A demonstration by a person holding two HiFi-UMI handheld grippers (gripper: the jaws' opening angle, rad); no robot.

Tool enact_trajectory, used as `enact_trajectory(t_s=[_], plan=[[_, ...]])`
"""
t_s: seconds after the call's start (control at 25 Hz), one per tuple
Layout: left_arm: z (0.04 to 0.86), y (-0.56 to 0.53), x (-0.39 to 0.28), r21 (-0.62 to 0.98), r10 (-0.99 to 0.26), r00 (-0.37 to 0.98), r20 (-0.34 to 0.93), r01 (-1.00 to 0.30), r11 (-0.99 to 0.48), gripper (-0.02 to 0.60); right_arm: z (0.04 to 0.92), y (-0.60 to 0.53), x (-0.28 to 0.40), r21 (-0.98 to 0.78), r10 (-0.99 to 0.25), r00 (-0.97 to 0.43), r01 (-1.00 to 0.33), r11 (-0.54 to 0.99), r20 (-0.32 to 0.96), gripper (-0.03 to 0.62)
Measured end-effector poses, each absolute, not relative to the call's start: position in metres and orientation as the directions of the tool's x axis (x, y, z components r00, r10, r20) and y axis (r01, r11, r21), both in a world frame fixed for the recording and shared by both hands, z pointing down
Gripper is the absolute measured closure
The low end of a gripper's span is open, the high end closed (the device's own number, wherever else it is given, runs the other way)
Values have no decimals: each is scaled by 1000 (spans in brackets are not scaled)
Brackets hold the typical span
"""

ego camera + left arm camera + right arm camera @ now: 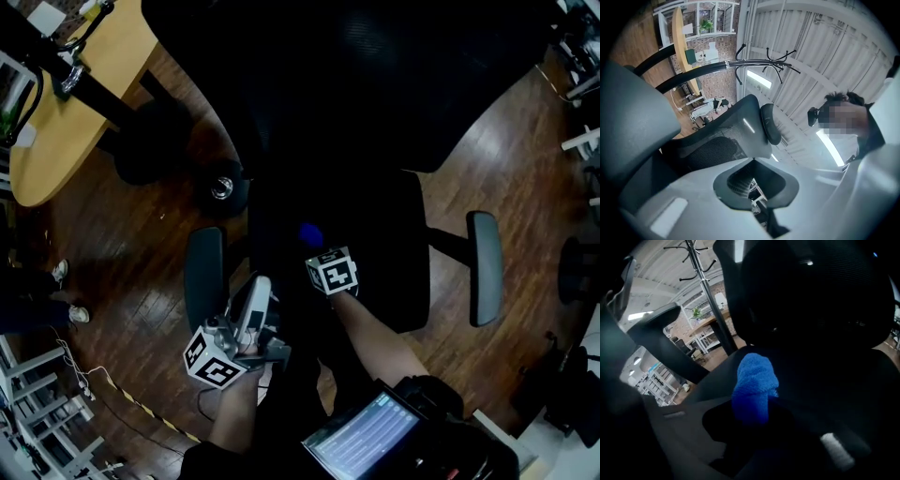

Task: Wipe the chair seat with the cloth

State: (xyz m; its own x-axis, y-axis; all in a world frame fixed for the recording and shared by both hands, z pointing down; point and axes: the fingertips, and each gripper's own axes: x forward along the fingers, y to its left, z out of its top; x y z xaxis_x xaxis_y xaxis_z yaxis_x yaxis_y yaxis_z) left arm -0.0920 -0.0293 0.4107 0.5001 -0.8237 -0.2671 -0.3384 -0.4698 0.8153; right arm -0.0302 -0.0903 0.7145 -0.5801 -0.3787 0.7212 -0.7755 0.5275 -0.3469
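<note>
- Nearest the body: lit screen [361,438]; its lines of text are too small to read.
- Left gripper [753,160]: jaws brought together, nothing between them, tilted up toward ceiling. Held off the seat's front-left corner, beside one armrest [203,272].
- Marker cubes show black-and-white squares only, no lettering.
- Right gripper [751,404]: clenched on blue cloth [754,376], a bunched wad poking out past the tips.
- Cloth sits over the front-left part of the black chair seat [384,244]; actual contact cannot be told in the dark.
- Second armrest [485,267] on the far side.
- Mesh backrest [356,75] beyond.
- Wooden floor [141,253], wooden table [84,94], coat rack [764,58] farthest.
</note>
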Motion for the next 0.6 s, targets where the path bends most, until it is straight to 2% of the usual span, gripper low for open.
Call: enact_trajectory(t_s=[0.36, 0.48, 0.6], plan=[[413, -27, -76, 819, -805, 536, -253, -324, -473, 589, 711, -104, 188, -128, -509, -283, -939, 319, 813, 545], [413, -27, -72, 819, -800, 542, -255, -319, -477, 589, 707, -100, 218, -93, -531, -245, -950, 297, 811, 545], [412, -28, -69, 819, -798, 542, -263, -312, -482, 589, 706, -101, 221, -87, -533, -233, -955, 284, 813, 545]])
